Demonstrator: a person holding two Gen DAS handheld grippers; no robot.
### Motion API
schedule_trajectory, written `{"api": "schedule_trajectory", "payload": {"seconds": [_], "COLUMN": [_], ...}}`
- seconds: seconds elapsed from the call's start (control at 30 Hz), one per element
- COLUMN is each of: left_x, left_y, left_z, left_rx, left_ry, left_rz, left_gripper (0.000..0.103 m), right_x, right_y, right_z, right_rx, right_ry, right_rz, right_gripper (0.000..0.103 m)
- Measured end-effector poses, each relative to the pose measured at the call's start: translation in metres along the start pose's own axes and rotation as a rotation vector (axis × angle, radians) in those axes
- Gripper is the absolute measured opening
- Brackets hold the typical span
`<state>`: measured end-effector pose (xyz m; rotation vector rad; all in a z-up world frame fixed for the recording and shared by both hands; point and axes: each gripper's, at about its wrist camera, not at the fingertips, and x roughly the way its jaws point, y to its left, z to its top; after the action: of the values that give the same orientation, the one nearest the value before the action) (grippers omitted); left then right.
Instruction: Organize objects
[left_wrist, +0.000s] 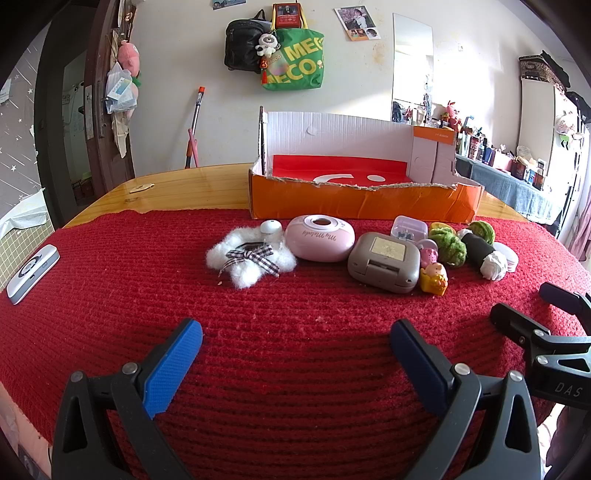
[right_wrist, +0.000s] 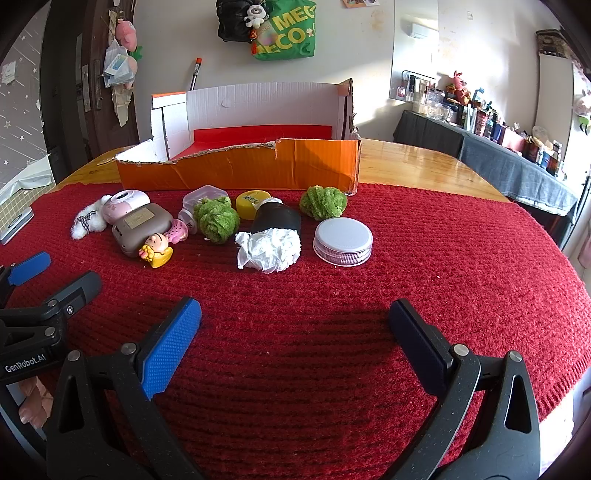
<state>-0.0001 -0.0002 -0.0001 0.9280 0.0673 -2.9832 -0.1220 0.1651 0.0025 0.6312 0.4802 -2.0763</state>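
- Left gripper (left_wrist: 295, 354): jaws wide apart and empty, pitched down over a red knitted cloth (left_wrist: 110, 332); ribbed blue pads (left_wrist: 173, 365) face each other.
- Right gripper (right_wrist: 293, 347): likewise spread and empty, beside the left one.
- Objects lie in a row at 12 o'clock of both tools, well apart from the pads, along the near wall of the box (right_wrist: 240, 170).
- Box: torn orange corrugated card, white inside, red floor, nothing seen in it; sorting appears not yet begun.
- Left view: fluffy white bow (left_wrist: 249, 262), smooth pink oval case (left_wrist: 320, 238) and grey rounded case (left_wrist: 384, 262) lie toward 12 to 1 o'clock; the left tool is judged nearer these.
- Right view: black tube (right_wrist: 277, 219), stuffed with crumpled white paper, long axis running 12 to 6; ribbed metal lid (right_wrist: 342, 240) at 1 o'clock; two green woolly balls (right_wrist: 216, 219) flank the tube.
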Motion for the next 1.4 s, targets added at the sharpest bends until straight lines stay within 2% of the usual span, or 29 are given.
{"api": "schedule_trajectory", "payload": {"seconds": [1.4], "left_x": [0.0000], "left_y": [0.0000], "left_z": [0.0000], "left_rx": [-0.010], "left_ry": [-0.001], "left_rz": [0.023], "left_gripper": [0.103], "right_x": [0.0011], "right_y": [-0.0018], "right_z": [-0.0007], "right_rx": [-0.023], "right_ry": [-0.007], "right_rz": [0.023], "right_gripper": [0.103]}}
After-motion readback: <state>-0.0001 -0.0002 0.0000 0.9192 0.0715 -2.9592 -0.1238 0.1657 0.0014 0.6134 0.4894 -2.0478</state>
